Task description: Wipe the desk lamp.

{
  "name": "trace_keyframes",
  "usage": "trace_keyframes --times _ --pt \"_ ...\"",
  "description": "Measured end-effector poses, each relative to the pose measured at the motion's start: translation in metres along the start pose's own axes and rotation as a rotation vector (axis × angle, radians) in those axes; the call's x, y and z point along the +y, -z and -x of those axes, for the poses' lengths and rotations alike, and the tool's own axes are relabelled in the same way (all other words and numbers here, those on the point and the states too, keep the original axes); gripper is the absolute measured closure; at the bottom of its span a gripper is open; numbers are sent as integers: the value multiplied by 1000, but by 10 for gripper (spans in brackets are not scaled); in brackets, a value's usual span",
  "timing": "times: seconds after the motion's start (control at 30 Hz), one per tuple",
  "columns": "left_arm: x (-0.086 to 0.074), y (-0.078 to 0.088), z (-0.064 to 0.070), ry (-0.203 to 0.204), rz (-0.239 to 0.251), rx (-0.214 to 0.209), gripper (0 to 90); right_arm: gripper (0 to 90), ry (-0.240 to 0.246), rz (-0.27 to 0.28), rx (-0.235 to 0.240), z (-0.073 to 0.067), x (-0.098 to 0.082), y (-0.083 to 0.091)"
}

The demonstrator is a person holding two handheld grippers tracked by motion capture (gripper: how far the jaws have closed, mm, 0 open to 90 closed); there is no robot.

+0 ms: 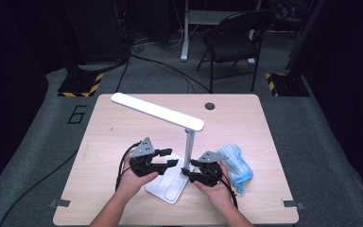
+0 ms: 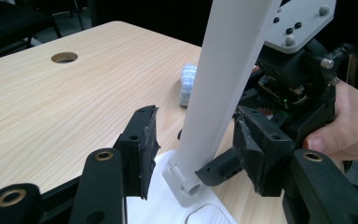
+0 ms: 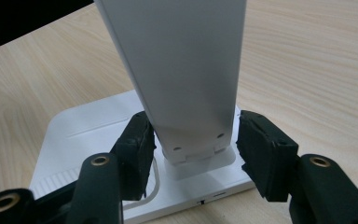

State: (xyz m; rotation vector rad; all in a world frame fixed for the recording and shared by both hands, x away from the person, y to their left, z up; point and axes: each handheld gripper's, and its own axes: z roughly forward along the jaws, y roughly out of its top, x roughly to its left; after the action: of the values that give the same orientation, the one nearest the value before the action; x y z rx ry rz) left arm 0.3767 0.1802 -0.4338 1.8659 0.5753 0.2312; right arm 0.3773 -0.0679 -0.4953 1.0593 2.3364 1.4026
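Two grippers flanking lamp stem (image 1: 189, 150) at base (image 1: 163, 185): left gripper (image 1: 166, 157) spread, right gripper (image 1: 189, 170) spread, gripping nothing.

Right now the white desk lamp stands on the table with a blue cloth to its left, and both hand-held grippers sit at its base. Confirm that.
Wrong side: in the high view the blue cloth lies right of the white desk lamp. The rest holds: left hand-held gripper and right hand-held gripper are at its base.

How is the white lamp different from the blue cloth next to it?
The lamp stands up tall on a flat base; the blue cloth lies low in a bunched heap. The lamp is white, smooth and hard-edged; the cloth is blue-and-white and looks soft. The lamp's post sits between both grippers' open fingers; the cloth lies untouched beside the right gripper. Both rest on the wooden table.
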Motion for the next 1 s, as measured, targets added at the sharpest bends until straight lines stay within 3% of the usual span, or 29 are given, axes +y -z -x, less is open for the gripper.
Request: trace_keyframes --times 0.1,0.2,0.4,0.6,0.8,0.93,1.0 --pt "-2 7 -2 -16 -17 4 496 473 11 9 2 -2 3 -3" --pt "-5 13 -3 -12 -22 17 495 497 31 9 -14 -4 6 -7" --pt "-15 23 -7 13 -22 45 494 505 70 0 0 -7 10 -13" --pt "-32 31 -10 21 -59 67 493 509 118 -11 54 -7 17 -23" --pt "-43 33 -10 51 -62 95 488 492 77 -21 74 0 20 -25" --pt "-50 28 -8 26 -92 108 484 481 44 -21 61 6 20 -26" --pt "-54 26 -8 37 -97 114 484 493 51 -13 55 8 20 -26"
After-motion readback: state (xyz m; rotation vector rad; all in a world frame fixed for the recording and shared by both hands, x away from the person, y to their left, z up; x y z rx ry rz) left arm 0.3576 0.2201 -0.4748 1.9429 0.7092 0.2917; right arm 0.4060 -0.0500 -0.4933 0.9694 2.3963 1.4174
